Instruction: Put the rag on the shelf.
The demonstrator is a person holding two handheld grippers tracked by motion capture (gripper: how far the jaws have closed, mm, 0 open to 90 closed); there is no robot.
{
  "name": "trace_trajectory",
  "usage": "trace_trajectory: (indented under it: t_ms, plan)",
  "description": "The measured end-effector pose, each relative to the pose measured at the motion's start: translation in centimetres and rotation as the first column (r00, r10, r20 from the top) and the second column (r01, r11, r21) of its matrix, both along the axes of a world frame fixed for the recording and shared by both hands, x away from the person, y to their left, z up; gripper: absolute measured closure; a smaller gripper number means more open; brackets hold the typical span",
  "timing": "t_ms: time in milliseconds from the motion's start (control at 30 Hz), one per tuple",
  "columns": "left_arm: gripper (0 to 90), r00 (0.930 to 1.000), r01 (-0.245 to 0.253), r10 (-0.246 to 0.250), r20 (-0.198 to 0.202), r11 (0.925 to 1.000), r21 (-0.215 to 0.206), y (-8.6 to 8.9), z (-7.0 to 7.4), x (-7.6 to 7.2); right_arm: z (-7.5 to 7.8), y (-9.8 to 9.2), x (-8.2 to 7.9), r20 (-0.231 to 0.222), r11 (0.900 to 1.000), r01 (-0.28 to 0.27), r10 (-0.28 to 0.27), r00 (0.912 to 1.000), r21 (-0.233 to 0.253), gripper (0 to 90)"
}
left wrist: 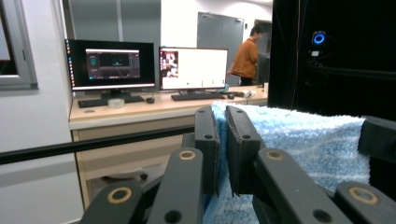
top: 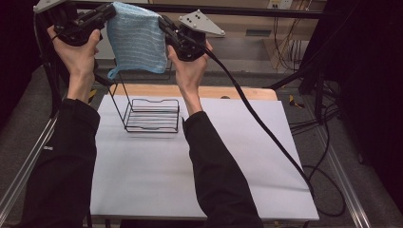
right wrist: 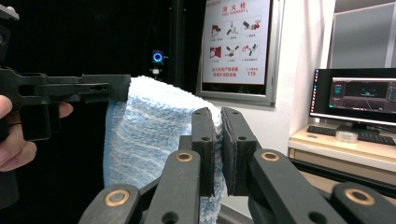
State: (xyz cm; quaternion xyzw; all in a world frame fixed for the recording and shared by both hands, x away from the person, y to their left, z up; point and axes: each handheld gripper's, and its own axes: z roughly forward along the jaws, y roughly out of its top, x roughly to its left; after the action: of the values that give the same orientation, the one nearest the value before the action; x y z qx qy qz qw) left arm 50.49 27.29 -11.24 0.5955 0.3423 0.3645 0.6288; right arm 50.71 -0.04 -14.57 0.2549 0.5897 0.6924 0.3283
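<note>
In the high view, a blue cloth (top: 137, 39) was held stretched in the air between the left gripper (top: 110, 13) and right gripper (top: 164, 23), above a wire rack (top: 153, 115) at 12 o'clock on the surface (top: 199, 166). Draping seemed the step in hand; lowering over the rack's raised bar would be called for, though that bar was half hidden.

In the left gripper view, the fingers (left wrist: 207, 140) were pinched on the cloth's corner.

In the right gripper view, the fingers (right wrist: 203, 144) were likewise clamped on its edge; the rack was out of frame.
</note>
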Motion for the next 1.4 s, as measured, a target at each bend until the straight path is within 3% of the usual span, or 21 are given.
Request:
trace_trajectory:
  t_ms: [133,200,300,500,800,1100,1400]
  plan:
    - [83.9,1.0,0.007,-0.007,-0.003,1.0,0.005,-0.2,-0.3,-0.1,-0.3,0.2,0.0,-0.003,1.0,0.005,-0.005,1.0,-0.018,85.0]
    - [83.9,0.9999,0.002,-0.002,-0.013,0.9997,0.024,-0.1,-0.9,-0.2,-0.4,0.3,0.0,-0.003,0.999,0.01,-0.01,0.9999,-0.037,85.0]
    - [83.9,0.9996,0.007,-0.007,-0.027,0.9999,0.01,0.4,-2.1,-0.1,-0.7,0.4,0.1,-0.008,0.998,0.014,-0.015,0.9999,-0.057,85.0]
    - [83.9,0.9985,0.008,-0.008,-0.054,1.0,-0.002,1.2,-4.1,0.3,-1.6,0.5,0.9,-0.047,0.997,0.008,-0.011,0.9988,-0.071,84.9]
    - [83.9,0.9977,-0.004,0.005,-0.067,0.9999,0.011,2.6,-5.6,0.1,-3.1,1.6,1.7,-0.084,0.994,-0.017,0.008,0.9964,-0.108,84.9]
    - [83.9,0.9954,0.022,-0.019,-0.094,0.9993,0.029,2.9,-7.5,-0.7,-4.7,1.6,1.6,-0.158,0.99,-0.036,0.015,0.9874,-0.133,84.9]
    - [83.8,0.9932,0.046,-0.041,-0.109,0.9976,0.051,2.9,-8.6,-1.6,-5.7,1.1,1.1,-0.19,0.985,-0.066,0.035,0.9812,-0.158,84.8]
